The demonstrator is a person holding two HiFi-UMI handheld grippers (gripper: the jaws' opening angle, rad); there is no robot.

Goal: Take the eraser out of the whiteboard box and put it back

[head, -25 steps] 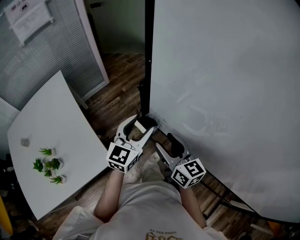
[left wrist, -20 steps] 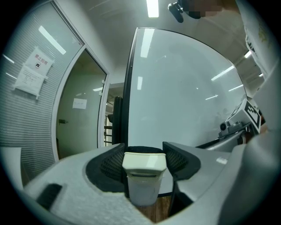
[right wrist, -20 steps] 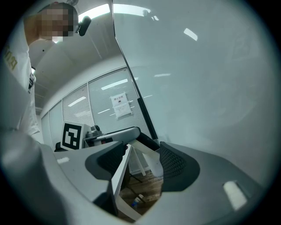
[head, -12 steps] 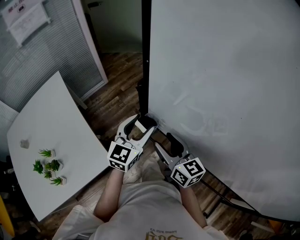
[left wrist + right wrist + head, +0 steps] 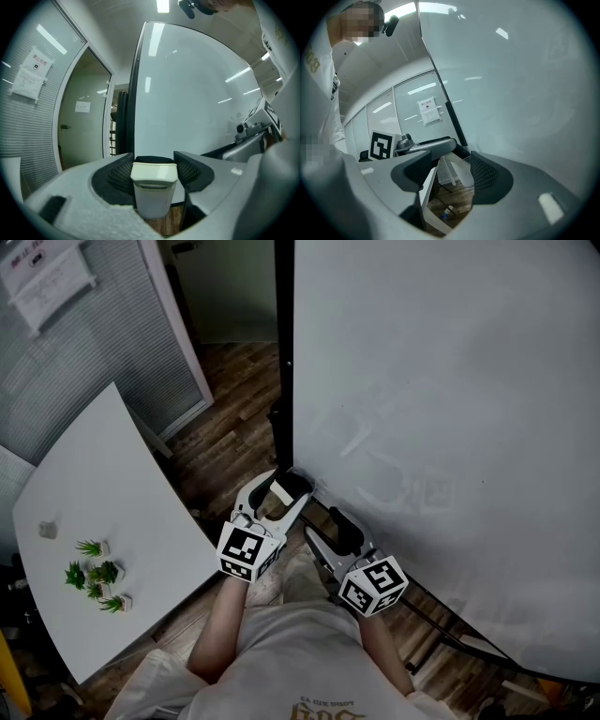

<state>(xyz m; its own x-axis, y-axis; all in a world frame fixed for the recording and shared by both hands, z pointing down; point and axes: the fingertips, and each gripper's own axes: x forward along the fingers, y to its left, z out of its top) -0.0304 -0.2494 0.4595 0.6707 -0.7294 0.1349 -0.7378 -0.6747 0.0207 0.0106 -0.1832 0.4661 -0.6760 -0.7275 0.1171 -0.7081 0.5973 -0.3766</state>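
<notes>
The eraser point(image 5: 153, 187) is out of its box and sits in the left gripper point(image 5: 284, 486), held up in the air close to the bottom left corner of the big whiteboard point(image 5: 450, 427). The left jaws are clamped on its two sides. The eraser is a small block with round corners. Its shell is smooth cream plastic with a thin groove along the side, and a dark fuzzy pad shows at its far end. It looks light, so it should take very little squeeze to hold. The plastic shell looks hard and a bit slippery, and the fuzzy pad looks soft and squashy. I think the best place to hold it is on the hard plastic sides, as it is held now, and not on the soft pad, which could bend and let it slip. The right gripper point(image 5: 450, 171) is just beside the left one, and its jaws are apart with nothing in them. Their inside faces are black and bumpy, like rubber. The whiteboard is smooth, shiny and flat. I cannot tell for sure which thing is the whiteboard box. On the left is a white bench point(image 5: 103, 484) with little green plants point(image 5: 97, 570) on it, above a brown wood floor point(image 5: 230, 437).
</notes>
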